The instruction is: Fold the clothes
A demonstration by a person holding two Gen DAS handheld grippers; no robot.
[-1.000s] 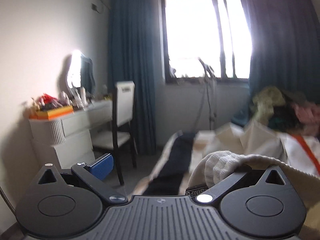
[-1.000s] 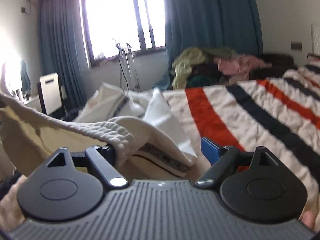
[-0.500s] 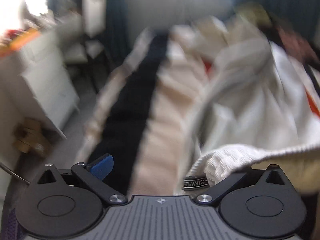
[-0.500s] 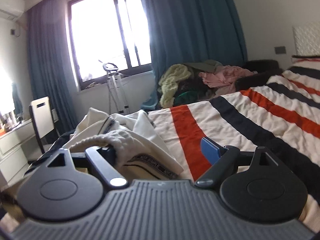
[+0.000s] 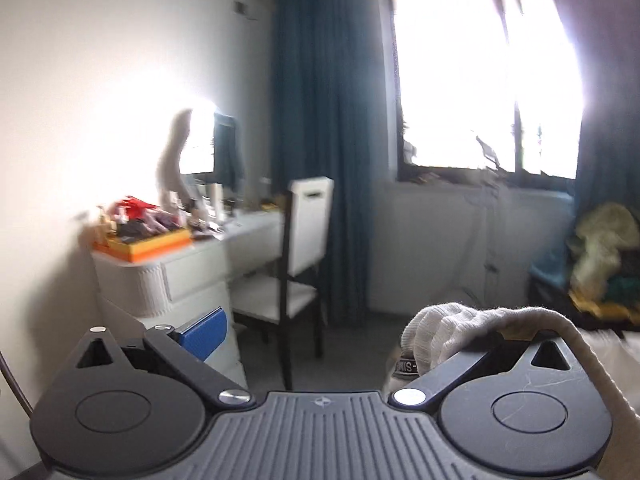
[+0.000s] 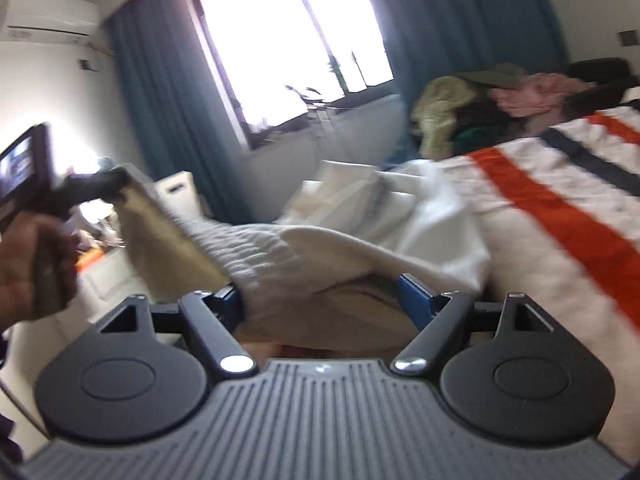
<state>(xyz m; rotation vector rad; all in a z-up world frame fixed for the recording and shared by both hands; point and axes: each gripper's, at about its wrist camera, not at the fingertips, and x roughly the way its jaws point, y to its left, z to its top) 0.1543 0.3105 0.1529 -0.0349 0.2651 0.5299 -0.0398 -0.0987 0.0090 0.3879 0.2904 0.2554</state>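
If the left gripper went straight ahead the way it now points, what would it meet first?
Probably the white chair by the dressing table, or the blue curtain behind it; depth is unclear. The left gripper is clear between its fingers, though the cream knit garment drapes its right finger.

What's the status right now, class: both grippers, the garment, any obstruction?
Left gripper open, cream garment draped over one finger. Right gripper closing, garment between its fingers. Garment stretched between both above striped bed. Nothing in the way.
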